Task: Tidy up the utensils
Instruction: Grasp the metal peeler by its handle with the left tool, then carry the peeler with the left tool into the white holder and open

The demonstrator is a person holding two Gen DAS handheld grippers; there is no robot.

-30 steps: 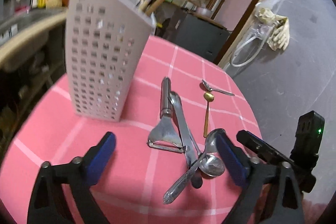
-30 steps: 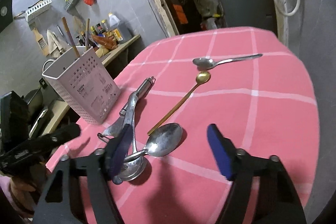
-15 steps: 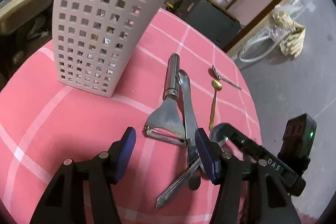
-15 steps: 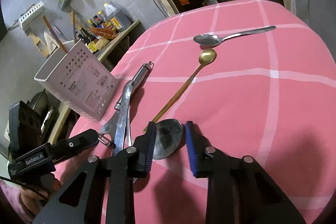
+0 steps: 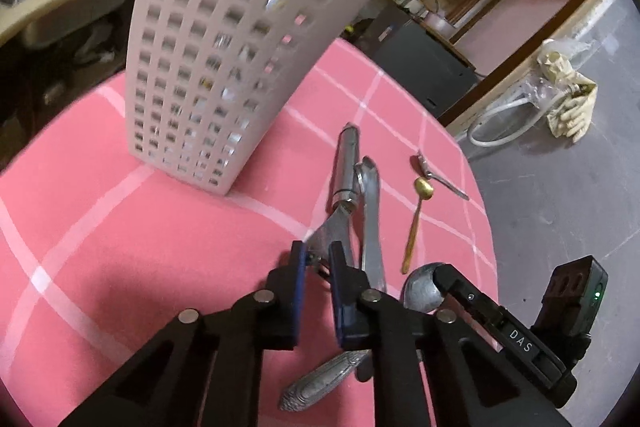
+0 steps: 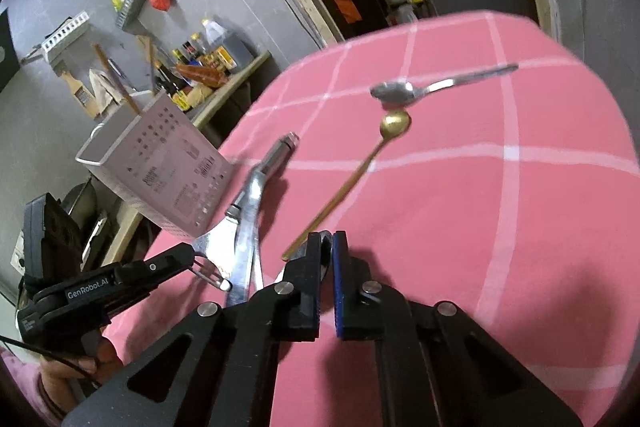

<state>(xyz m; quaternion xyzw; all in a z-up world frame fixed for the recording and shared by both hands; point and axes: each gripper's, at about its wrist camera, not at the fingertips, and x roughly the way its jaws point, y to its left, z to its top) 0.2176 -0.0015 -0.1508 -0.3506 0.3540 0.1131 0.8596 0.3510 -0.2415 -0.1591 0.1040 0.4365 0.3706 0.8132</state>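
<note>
On the pink checked tablecloth (image 5: 140,247) a peeler (image 5: 340,203) is laid with its long axis running away from the left wrist camera: round steel handle pointed far, toward the table's back edge, Y-shaped blade head pointed near. Its blade end is pinched between the closing jaws of the left gripper (image 5: 318,259). Just beside it, nearly parallel and touching, a flat steel utensil handle (image 5: 372,223) is seen, rounded end far.

A large steel spoon (image 5: 420,291) is gripped at its bowl by the right gripper (image 6: 327,247), whose blue pads are pressed almost together; the ornate handle (image 5: 320,383) is pointed near and leftward, under the left gripper's body. A gold spoon (image 6: 360,167) is laid diagonally, bowl far, thin stem end near, close to the right gripper's tips. Beyond it a small silver spoon (image 6: 432,87) is laid crosswise, bowl left, handle right in the right wrist view, its bowl just beside the gold bowl.

A white perforated utensil holder (image 5: 240,47) is stood upright at the table's left, wooden sticks protruding from the top. A printed label is carried on its side, too blurred to read. "GenRobot.AI" is read on the left gripper in the right wrist view; "DAS" is read on the right gripper in the left wrist view.
</note>
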